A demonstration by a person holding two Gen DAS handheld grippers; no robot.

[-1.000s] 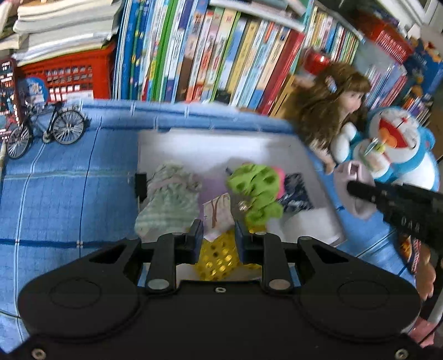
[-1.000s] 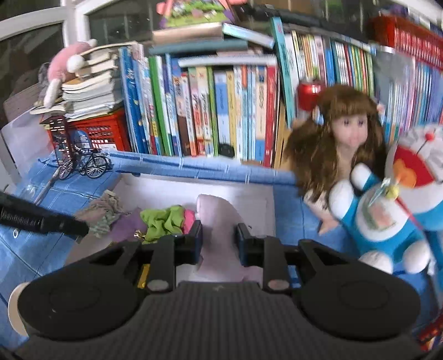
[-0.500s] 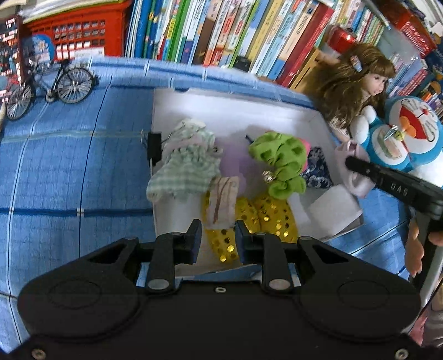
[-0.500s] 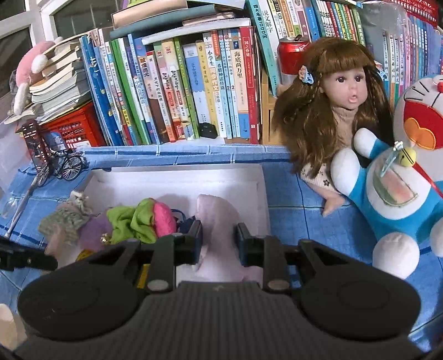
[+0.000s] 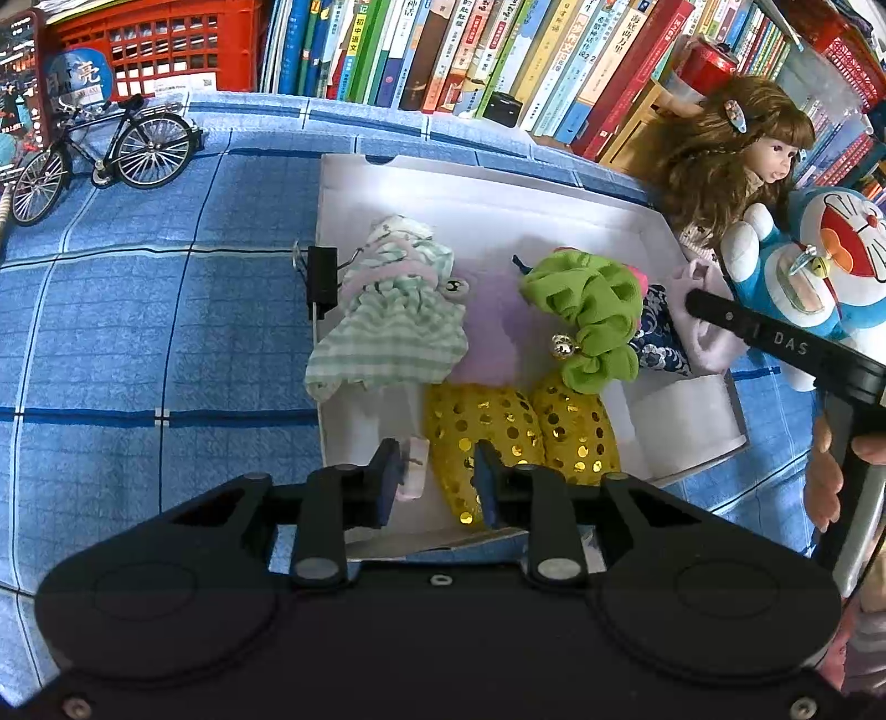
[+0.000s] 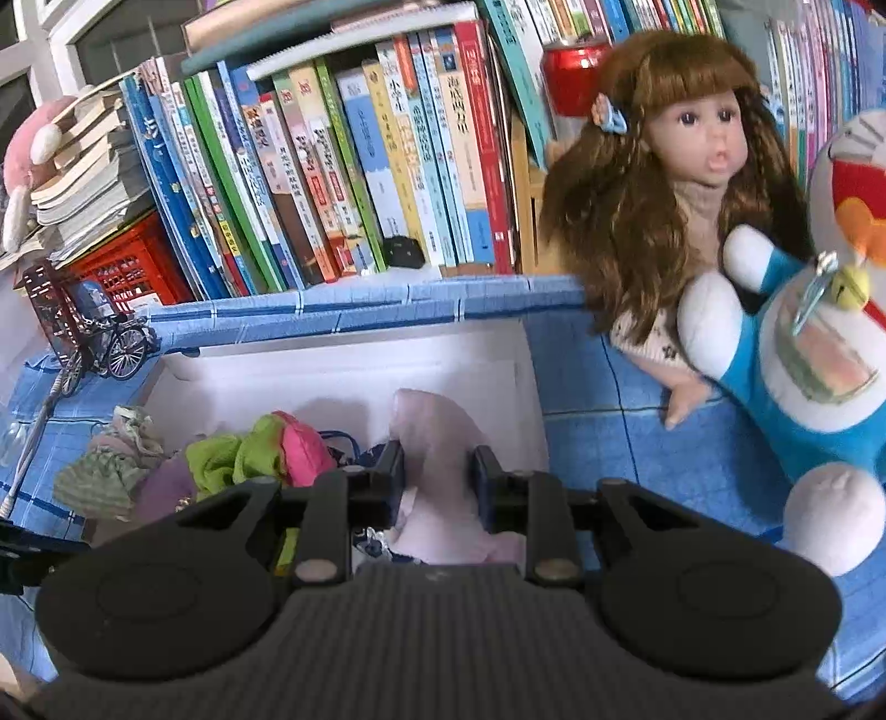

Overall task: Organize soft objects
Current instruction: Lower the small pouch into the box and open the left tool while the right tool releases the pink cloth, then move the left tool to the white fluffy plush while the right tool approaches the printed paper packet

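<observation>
A surface covered with a blue checked cloth (image 5: 166, 343) carries everything. On it, in the middle, lies a shallow white cardboard box (image 5: 487, 194). At the far left a small black model bicycle (image 5: 105, 155) stands on the cloth, with a red plastic crate (image 5: 166, 44) behind it. A long row of upright colourful books (image 5: 470, 50) lines the far edge. To the right of the box sit a brown-haired doll (image 5: 736, 155) and, just beside it, a blue-and-white plush cat toy (image 5: 819, 266).
</observation>
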